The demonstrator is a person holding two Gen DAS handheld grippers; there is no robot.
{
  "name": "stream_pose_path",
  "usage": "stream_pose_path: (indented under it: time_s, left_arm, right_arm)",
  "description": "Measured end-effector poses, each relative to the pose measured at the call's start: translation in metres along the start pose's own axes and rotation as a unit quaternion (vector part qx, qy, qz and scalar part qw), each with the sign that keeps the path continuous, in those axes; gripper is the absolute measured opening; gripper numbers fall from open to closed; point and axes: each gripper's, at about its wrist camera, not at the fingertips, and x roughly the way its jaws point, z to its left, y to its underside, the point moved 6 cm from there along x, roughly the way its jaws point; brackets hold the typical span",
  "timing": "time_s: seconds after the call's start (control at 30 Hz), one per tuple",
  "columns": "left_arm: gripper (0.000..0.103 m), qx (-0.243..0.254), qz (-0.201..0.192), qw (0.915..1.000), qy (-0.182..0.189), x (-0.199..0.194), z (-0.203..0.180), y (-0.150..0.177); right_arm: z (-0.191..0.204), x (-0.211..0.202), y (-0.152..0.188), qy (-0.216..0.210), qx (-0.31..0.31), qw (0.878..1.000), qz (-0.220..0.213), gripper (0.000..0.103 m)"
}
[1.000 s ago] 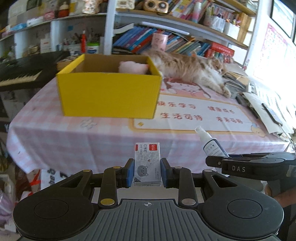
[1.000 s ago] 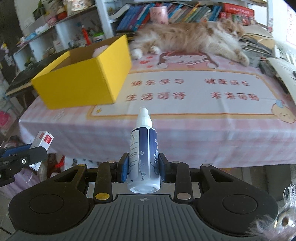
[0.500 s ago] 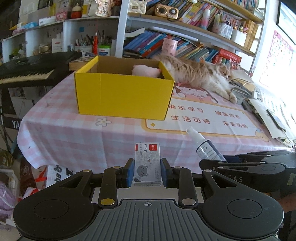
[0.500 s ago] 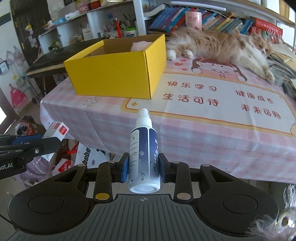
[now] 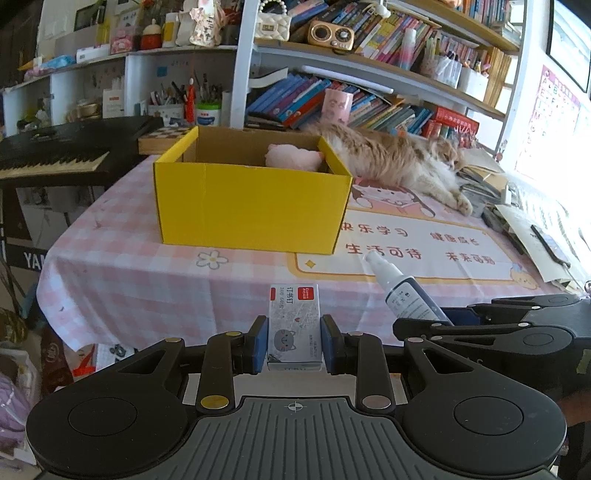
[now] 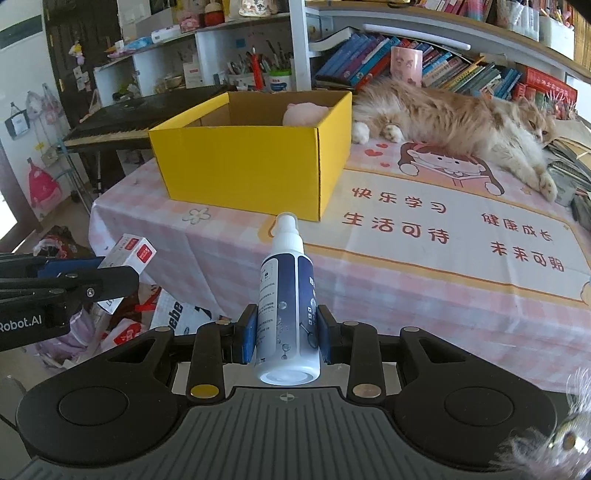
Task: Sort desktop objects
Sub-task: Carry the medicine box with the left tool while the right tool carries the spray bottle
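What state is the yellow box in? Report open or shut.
Open. The box has no lid or flaps over its top; its brown inner walls show, and a pink soft thing lies inside against the far corner.

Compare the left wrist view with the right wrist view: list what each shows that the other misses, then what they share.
Only the left wrist view shows the front face of the staple box with its cat drawing, clamped in the left claw, and the small radio on the upper shelf.

Only the right wrist view shows the cat's hind paws beside the box, and the spray bottle's base in the right claw.

Both show the yellow box holding a pink plush, and the keyboard.
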Motion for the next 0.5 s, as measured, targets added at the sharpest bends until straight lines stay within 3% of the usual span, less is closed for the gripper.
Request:
stream_pose_path:
  time_s: [0.5]
  left_arm:
    - [0.028, -0.023, -0.01, 0.9996, -0.013, 0.004, 0.016, -0.01]
  right_arm:
    - [0.016, 0.007, -0.015, -0.016, -0.035, 0.999, -0.003, 0.03]
